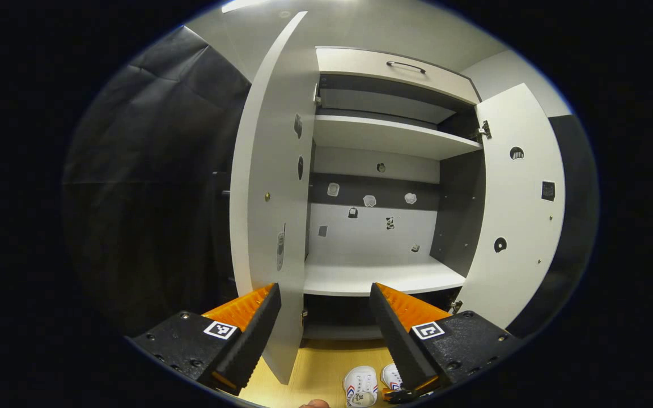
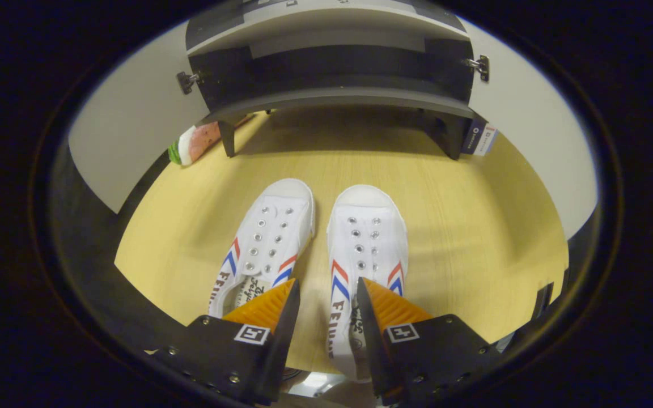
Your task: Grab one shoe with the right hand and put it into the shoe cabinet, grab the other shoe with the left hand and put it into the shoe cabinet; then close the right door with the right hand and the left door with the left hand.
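Note:
Two white slip-on shoes with red and blue stripes lie side by side on the wooden floor, toes toward the cabinet: the left shoe (image 2: 267, 238) and the right shoe (image 2: 367, 238). My right gripper (image 2: 326, 294) is open low over the heel end of the right shoe, with one finger beside that shoe's inner wall and the other over its opening. The shoe cabinet (image 1: 383, 277) stands with its left door (image 1: 272, 198) and right door (image 1: 516, 209) swung open. My left gripper (image 1: 323, 294) is open and holds nothing, level with the lower shelf. The shoes (image 1: 360, 385) appear below it.
The cabinet base (image 2: 332, 96) stands on short legs above the floor. A watermelon-patterned object (image 2: 193, 144) lies by its left leg and a small box (image 2: 479, 139) by its right leg. An upper shelf (image 1: 389, 139) and a drawer with a handle (image 1: 406, 67) sit above.

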Motion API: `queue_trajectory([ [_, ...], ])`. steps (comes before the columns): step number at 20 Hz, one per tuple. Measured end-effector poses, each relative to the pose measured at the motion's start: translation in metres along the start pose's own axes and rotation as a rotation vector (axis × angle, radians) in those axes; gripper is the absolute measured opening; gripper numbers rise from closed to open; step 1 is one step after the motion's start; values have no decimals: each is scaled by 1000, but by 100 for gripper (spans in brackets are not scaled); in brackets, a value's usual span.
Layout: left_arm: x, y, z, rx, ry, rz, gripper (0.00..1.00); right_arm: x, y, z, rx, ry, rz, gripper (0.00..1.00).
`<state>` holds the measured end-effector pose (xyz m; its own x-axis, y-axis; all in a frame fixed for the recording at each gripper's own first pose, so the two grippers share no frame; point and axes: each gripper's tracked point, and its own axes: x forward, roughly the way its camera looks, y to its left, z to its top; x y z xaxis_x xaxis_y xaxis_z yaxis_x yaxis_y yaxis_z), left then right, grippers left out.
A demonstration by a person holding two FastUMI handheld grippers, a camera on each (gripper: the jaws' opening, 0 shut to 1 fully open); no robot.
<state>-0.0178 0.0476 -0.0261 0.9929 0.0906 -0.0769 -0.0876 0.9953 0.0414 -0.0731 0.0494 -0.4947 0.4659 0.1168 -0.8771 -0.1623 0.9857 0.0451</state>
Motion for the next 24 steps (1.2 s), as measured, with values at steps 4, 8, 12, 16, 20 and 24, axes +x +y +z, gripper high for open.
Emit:
queue_trajectory([
  [4,3,1,-1,3,1,-1,93,-1,-14,-6,24,15,-29,43],
  [8,5,-1,0,-2,0,-3,95,10,-12,-13,58,33,-8,28],
  [12,5,-1,0,-2,-2,-3,95,10,-11,-15,-13,36,-26,28],
  [16,5,-1,-2,-11,5,-1,95,12,-8,-16,49,65,-6,2],
  [20,4,0,-5,-17,13,2,95,8,-7,-9,151,30,8,1],
  [24,2,-2,-2,-15,5,0,95,-8,-10,17,287,-15,52,0],
])
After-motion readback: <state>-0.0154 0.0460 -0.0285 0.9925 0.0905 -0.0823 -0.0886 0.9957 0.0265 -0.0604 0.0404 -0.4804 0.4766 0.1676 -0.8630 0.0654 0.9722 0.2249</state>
